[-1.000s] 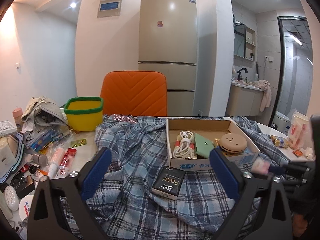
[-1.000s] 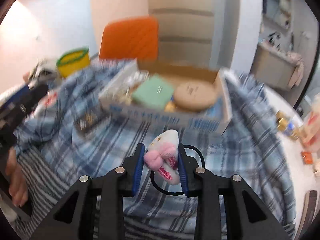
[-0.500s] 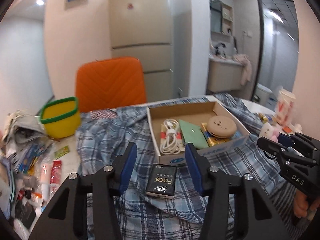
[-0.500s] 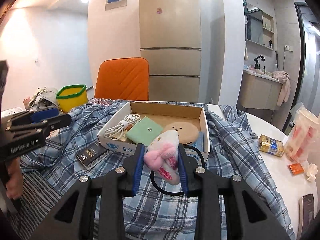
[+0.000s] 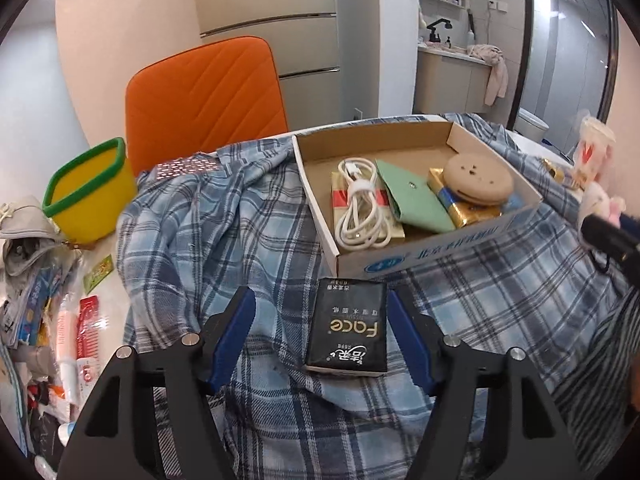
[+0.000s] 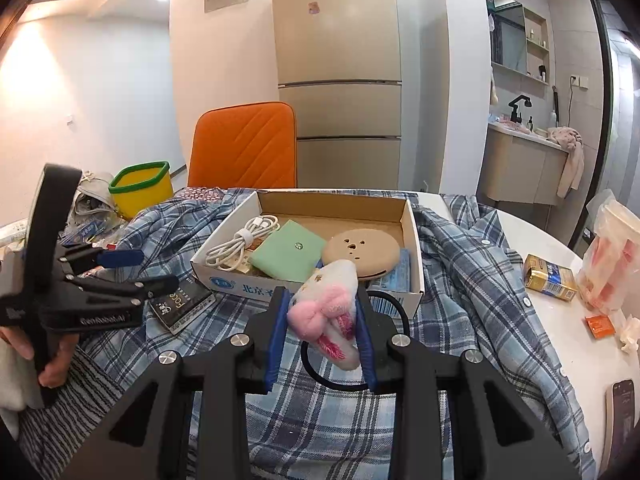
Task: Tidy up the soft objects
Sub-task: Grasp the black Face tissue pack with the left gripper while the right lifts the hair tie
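Fingers point(image 6: 362, 320) of the right gripper point(image 6: 322, 334) pinched the plush toy point(image 6: 330, 308) (pink bow) before the cardboard box point(image 6: 412, 236); the left gripper point(image 5: 320, 336) straddled, apart, the tissue pack point(image 5: 348, 326) on the plaid shirt point(image 5: 208, 232).

An orange chair point(image 6: 244, 146) stands at centre frame before a beige refrigerator point(image 6: 338, 64). A yellow green-rimmed tub point(image 6: 140, 188) sits at left; a bathroom sink counter point(image 6: 520, 168) at right.

White plush toy point(image 6: 332, 312) with pink bow, black elastic loop attached, clamped between right gripper point(image 6: 322, 334) fingers, held over blue plaid shirt point(image 6: 460, 280) near cardboard box point(image 6: 414, 240). Black tissue pack point(image 5: 347, 326) flat on shirt, between left gripper point(image 5: 320, 336) fingers, not touching.
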The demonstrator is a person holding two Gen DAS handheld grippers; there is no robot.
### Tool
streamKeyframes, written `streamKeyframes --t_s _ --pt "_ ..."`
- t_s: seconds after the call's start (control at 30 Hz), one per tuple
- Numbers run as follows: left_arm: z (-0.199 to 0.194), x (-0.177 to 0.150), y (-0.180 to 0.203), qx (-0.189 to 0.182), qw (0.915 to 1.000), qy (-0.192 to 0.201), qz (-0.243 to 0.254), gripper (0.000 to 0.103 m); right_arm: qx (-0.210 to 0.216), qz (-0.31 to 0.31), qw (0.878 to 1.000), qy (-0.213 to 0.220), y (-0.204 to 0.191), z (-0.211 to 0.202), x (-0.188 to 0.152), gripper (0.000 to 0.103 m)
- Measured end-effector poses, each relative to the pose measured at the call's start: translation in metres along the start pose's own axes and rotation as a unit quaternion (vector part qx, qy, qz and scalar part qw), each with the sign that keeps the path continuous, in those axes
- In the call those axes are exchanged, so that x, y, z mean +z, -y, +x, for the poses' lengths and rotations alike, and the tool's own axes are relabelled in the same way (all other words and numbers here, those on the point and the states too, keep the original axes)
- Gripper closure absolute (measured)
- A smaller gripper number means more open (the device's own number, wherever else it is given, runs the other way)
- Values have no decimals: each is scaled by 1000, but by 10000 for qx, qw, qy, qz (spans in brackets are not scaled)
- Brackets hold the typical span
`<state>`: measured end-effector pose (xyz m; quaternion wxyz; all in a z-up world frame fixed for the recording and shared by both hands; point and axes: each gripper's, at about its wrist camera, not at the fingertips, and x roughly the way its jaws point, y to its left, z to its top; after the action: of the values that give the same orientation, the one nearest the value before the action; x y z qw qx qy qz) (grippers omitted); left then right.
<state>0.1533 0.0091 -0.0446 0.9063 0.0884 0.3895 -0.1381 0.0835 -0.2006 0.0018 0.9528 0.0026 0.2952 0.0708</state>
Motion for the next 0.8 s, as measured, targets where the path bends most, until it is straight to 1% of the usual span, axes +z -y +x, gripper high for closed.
streamKeyframes --t_s 0.1,0.17,0.27,0.37,0.47,0.53,0.57,0.6,0.7,0.73,0.8 --pt "7 -4 2 -46 9999 -147 47 36 21 -5 10000 -31 0 1 -1 70" --pt "5 -6 6 -39 9998 -99 141 36 29 -11 10000 -48 0 2 -1 70" --pt "3 -7 9 -171 9995 -41 248 37 44 -15 9999 -90 0 3 -1 69" --pt "5 -6 10 -235 9993 -128 263 42 54 -1 9999 -131 0 5 -1 69" --pt "14 -5 7 -313 9986 -388 170 45 58 7 9999 -149 0 6 -1 69" --pt "21 -6 5 -342 9976 -598 115 51 67 4 9998 -166 0 7 -1 69" --pt "23 -7 6 -384 9970 -665 109 55 68 6 9998 -177 0 8 -1 69" --pt "23 -7 7 -421 9967 -684 123 57 71 12 9998 -188 1 8 -1 69" --pt "19 -8 10 -375 9972 -614 186 59 68 58 9997 -212 2 9 -2 69" --pt "16 -8 10 -383 9976 -543 180 59 62 69 9998 -201 3 9 -2 69" --pt "6 -9 7 -433 9986 -277 138 59 64 77 9998 -167 3 7 -2 69"
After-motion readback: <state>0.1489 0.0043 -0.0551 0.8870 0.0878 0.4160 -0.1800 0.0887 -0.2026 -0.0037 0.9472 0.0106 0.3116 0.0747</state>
